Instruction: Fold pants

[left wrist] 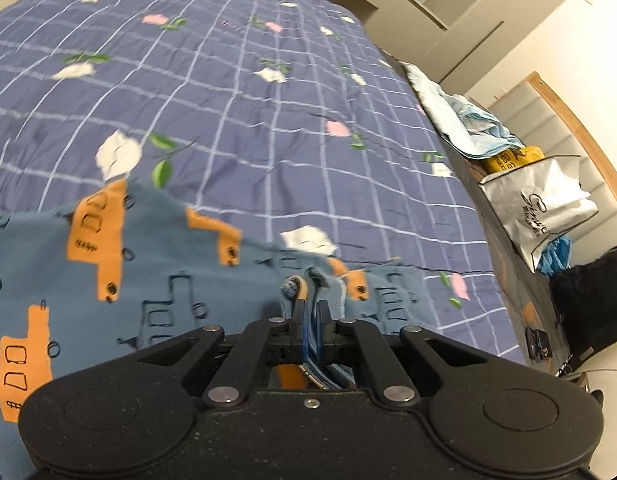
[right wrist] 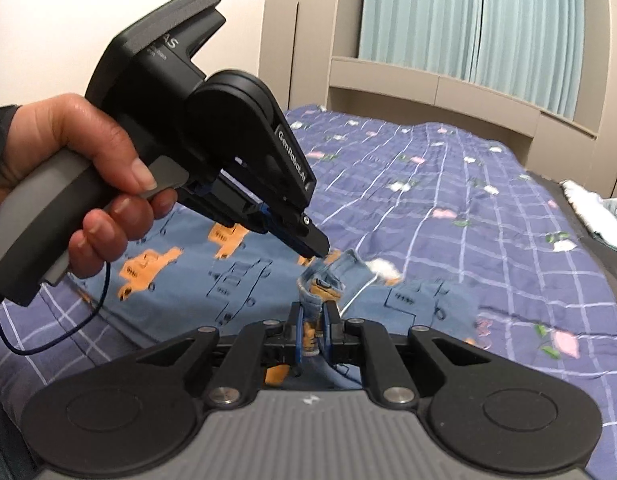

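The pants are blue with orange truck prints and lie on the bed's checked blue quilt. My left gripper is shut on a bunched edge of the pants. In the right wrist view the pants spread to the left, and my right gripper is shut on another bunched edge of them. The left gripper shows there too, held by a hand, its tip pinching the cloth just beyond my right gripper.
The quilt covers the bed. Light blue cloths, a white bag and a yellow item lie off the bed's right edge. A headboard shelf and curtains stand behind.
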### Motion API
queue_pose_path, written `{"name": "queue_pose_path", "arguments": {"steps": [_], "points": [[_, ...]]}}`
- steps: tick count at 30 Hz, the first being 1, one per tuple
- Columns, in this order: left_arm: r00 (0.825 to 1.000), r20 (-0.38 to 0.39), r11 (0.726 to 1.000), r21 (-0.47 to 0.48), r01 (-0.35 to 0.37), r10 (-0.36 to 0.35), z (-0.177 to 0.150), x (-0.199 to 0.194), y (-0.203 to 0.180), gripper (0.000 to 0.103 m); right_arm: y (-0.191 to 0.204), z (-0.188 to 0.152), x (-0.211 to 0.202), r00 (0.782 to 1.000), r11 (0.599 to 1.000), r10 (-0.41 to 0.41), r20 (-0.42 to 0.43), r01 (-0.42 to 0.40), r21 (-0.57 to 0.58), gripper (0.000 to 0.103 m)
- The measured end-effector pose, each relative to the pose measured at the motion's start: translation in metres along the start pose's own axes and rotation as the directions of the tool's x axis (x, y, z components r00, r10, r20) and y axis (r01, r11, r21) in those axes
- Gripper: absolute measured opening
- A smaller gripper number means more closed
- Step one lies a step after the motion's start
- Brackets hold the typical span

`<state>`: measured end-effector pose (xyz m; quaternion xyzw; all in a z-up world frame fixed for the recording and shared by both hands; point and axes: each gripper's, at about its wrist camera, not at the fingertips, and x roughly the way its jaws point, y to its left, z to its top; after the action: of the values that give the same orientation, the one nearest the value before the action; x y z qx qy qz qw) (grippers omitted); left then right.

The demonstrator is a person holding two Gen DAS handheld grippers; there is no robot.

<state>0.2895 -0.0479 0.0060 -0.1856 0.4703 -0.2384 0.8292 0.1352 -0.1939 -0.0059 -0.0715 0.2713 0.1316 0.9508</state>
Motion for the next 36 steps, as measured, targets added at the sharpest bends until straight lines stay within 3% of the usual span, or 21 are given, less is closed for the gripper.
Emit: {"name": "queue_pose_path", "arguments": {"steps": [2,3,7,9,11,16,24,36], "points": [[1.0,-0.015,1.0,-0.023,0.008,-0.008,-0.003,0.004,0.007,0.005,0.006,-0.004,0.006,1.0,1.0,-0.001,-0.013,0.001,-0.009,0.011],[1.0,-0.021,0.999,-0.031,0.012,-0.013,-0.005,0.006,0.009,0.015,0.008,-0.006,0.008,1.0,1.0,-0.003,-0.018,0.003,-0.016,0.011],[0.998,-0.036,0.998,-0.057,0.04,-0.042,-0.013,0.009,0.016,0.034,0.01,-0.01,0.004,1.0,1.0,-0.01,-0.015,0.009,-0.018,0.011],[0.998,-0.04,0.997,-0.069,0.038,-0.04,-0.015,0.01,0.017,0.053,0.009,-0.012,0.003,1.0,1.0,-0.01,-0.015,0.01,-0.015,0.011],[0.998,-0.047,0.996,-0.081,0.041,-0.045,-0.016,0.012,0.02,0.056,0.008,-0.013,0.004,1.0,1.0,-0.005,-0.022,0.004,-0.01,0.011],[0.997,-0.059,0.993,-0.108,0.039,-0.046,-0.013,0.023,0.018,0.054,0.008,-0.013,0.004,1.0,1.0,0.002,-0.029,-0.002,-0.015,0.011],[0.998,-0.059,0.989,-0.146,0.028,-0.037,-0.014,0.032,0.012,0.016,0.007,-0.013,0.003,1.0,1.0,-0.002,-0.03,0.002,-0.015,0.012],[0.999,-0.02,0.991,-0.128,0.026,-0.029,-0.012,0.018,0.003,0.011,0.008,-0.011,0.001,1.0,1.0,-0.018,-0.016,0.018,-0.013,0.012]]}}
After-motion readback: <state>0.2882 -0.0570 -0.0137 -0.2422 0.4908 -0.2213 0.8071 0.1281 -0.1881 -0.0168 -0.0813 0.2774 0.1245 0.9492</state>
